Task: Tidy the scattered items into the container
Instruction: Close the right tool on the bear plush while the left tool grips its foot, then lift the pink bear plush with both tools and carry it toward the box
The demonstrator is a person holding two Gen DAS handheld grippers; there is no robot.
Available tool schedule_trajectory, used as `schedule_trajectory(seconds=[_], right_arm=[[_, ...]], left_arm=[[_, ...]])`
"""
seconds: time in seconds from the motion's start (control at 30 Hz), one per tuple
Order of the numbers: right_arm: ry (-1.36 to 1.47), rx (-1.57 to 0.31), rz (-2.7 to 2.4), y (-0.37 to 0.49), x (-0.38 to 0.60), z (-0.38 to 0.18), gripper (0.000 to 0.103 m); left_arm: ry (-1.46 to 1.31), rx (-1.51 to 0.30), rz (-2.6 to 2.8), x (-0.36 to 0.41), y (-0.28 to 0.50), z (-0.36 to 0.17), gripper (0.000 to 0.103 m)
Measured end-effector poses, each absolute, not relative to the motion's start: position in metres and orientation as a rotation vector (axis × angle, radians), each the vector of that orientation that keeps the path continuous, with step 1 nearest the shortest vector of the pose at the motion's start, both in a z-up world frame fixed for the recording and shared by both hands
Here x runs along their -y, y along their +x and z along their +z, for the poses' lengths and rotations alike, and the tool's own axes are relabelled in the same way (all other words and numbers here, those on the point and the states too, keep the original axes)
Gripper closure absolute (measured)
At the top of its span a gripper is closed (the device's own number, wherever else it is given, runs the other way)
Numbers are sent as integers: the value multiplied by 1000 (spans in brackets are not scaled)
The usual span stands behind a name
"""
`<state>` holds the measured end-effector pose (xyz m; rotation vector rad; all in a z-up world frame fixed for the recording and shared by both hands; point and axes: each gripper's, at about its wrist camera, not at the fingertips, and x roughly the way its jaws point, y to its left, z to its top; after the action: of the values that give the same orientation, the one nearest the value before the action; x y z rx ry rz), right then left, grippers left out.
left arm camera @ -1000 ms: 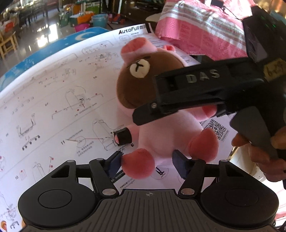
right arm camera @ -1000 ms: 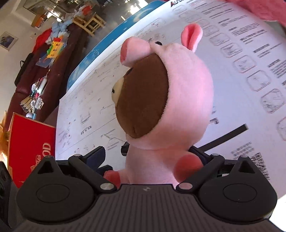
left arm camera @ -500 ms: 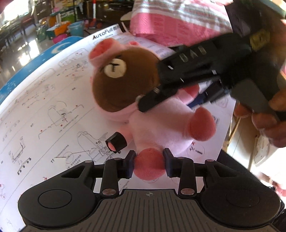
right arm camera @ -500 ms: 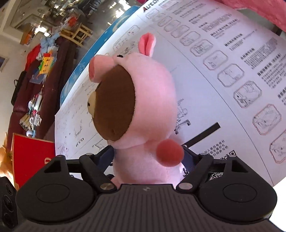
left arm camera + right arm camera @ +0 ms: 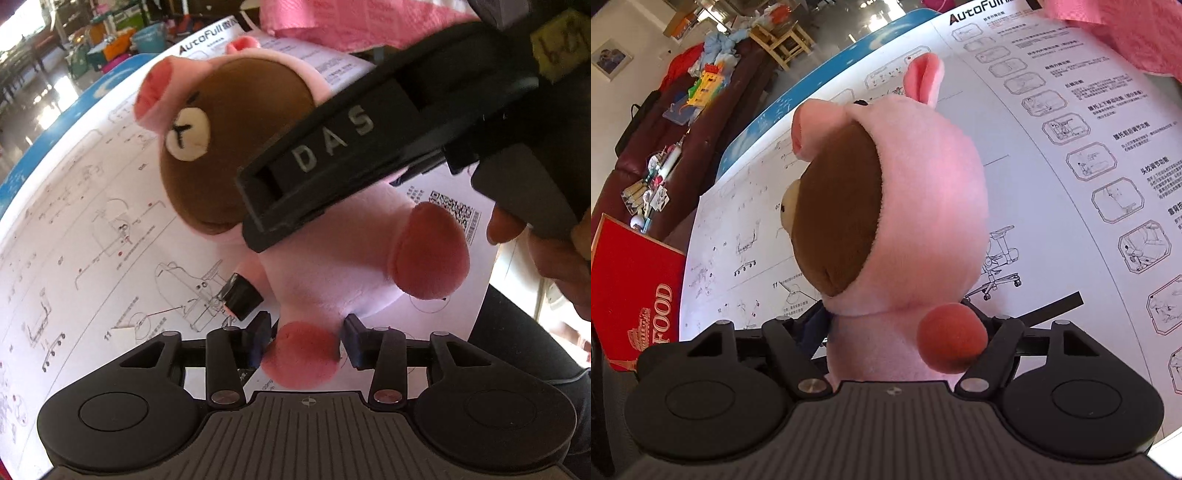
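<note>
A plush bear in a pink pig suit is held above a large printed instruction sheet. My left gripper is shut on the plush bear's foot. My right gripper is shut on the plush bear's body, its head rising in front of the camera. In the left wrist view the right gripper body, marked DAS, crosses the plush bear's neck. A small black cap lies on the sheet beside the plush bear. No container shows for certain.
A red box marked FOOD stands off the sheet's left edge. A pink cloth lies at the far right of the sheet. A black strip lies on the sheet. A cluttered brown sofa stands beyond the table.
My left gripper closed on the plush bear's foot, from open a second ago. Both grippers have lifted and tilted the plush bear, and it fills more of both views.
</note>
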<state>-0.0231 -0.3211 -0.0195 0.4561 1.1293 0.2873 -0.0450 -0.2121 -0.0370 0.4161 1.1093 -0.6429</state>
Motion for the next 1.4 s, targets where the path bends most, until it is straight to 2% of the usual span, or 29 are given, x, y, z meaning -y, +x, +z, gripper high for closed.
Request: schedule_trajectory(seconds=[0.1,0.27,0.43,0.47,0.53,0.83,0.87,0.9,1.07,1.23,1.4], right_arm=[[466,-1142,284,-22,323,-19,25],[543,-1190,264,-16,334,-17,24],[463,-1132,256,-19,330,0,24],[451,-1123,264,-19,328,1,25],[416,-1116,278,-17,321,-2,26],[385,-1083,285,-18,311,-6,28],[393,-1085,286,-18,314,-7,28],[402,-1086,284,-17,315,-7,28],[433,-1098,271,-3,312,-8,27],[415,-1075,279,-1,300,-12,28],[465,-1083,271,-1,297,-10,32]], left_arm=[[404,-1113,-637,209,-46,-41,73],[385,-1108,-632,205,-46,-40,73],[373,-1121,-642,205,-43,-42,74],[370,-1127,-647,206,-42,-43,72],[371,-1134,-652,207,-40,-42,51],[323,-1182,-611,209,-24,-47,42],[319,-1182,-606,208,-23,-47,60],[325,-1172,-605,207,-23,-46,73],[379,-1119,-589,211,-28,-44,76],[301,-1138,-558,197,-20,-45,74],[303,-1100,-518,185,-29,-37,76]])
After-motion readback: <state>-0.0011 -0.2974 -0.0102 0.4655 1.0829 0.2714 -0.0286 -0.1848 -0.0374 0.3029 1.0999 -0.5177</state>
